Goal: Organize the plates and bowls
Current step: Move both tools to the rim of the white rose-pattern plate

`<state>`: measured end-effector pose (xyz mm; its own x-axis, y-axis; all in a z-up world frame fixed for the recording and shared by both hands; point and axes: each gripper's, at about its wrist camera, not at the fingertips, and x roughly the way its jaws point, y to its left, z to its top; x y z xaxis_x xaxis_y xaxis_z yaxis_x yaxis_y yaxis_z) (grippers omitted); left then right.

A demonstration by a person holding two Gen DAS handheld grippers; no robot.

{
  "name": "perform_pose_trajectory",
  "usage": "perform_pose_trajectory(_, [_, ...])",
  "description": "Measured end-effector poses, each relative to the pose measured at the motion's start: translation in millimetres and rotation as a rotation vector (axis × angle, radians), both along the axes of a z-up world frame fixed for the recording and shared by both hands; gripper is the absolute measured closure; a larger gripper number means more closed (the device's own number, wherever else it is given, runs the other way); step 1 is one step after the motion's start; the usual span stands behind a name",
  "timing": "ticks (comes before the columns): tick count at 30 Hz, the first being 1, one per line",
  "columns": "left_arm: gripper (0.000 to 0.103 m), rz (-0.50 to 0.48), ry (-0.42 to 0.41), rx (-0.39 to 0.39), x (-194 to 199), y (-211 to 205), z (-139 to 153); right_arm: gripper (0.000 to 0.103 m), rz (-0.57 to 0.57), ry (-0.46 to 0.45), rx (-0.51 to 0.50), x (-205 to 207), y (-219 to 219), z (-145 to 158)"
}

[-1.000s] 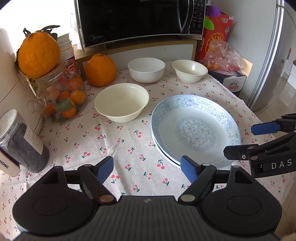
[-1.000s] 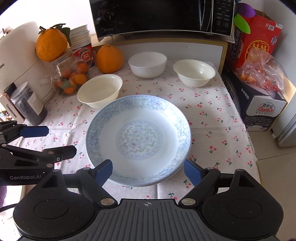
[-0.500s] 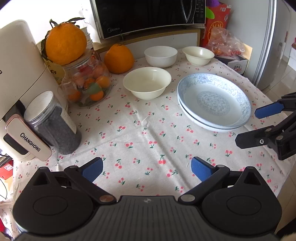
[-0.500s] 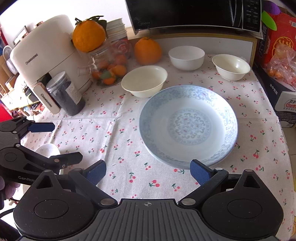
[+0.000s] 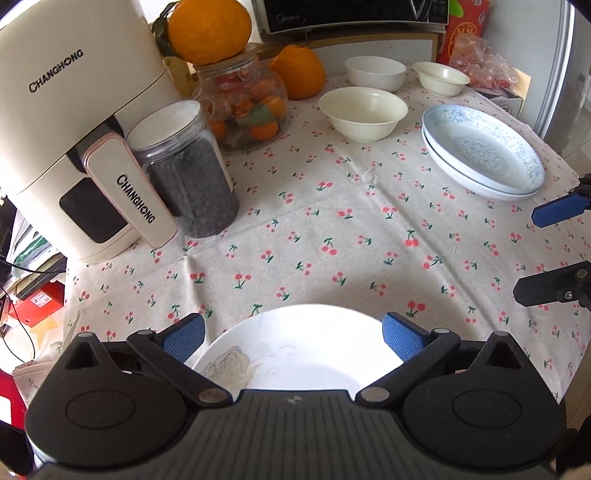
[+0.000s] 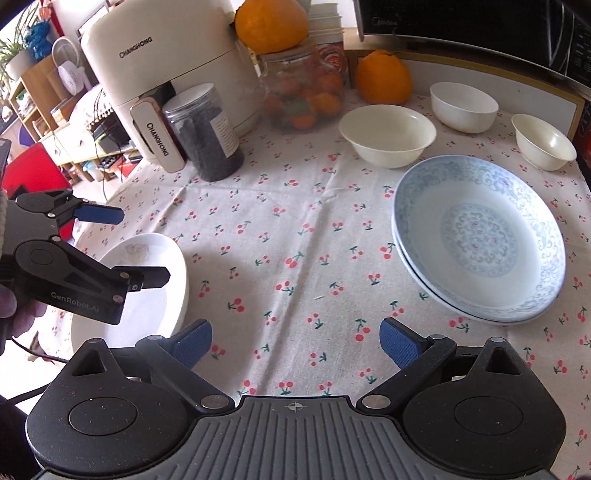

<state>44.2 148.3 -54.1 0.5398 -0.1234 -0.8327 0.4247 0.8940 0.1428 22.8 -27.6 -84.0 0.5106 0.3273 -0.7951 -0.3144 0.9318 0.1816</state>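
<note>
- Two grippers, both wide and empty: left gripper (image 5: pixel 293 338) hovers over the white plate (image 5: pixel 295 354) at the table's near edge; right gripper (image 6: pixel 295 341) above bare cloth (image 6: pixel 295 229).
- Risk: a nudge could tip that plate off the edge.
- Blue plates (image 6: pixel 480 240) stacked right; open room mid-table.

A table under a cherry-print cloth (image 5: pixel 332 236) stood against a white wall, lit by soft daylight. A microwave (image 6: pixel 480 26) sat on a wooden shelf (image 5: pixel 369 40) at the back, a fridge (image 5: pixel 569 74) stood beside the table, and open wooden shelving (image 6: pixel 33 99) stood off the other side.
</note>
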Motion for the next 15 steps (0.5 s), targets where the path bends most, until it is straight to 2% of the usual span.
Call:
perform_pose_trajectory(10, [0.001, 0.027, 0.098, 0.038, -1, 31, -18, 0.004, 0.074, -0.009, -0.033, -2, 39, -9])
perform_pose_trajectory(15, [0.007, 0.03, 0.151, 0.045, -1, 41, -24, 0.004, 0.109, 0.007, -0.001, -5, 55, -14])
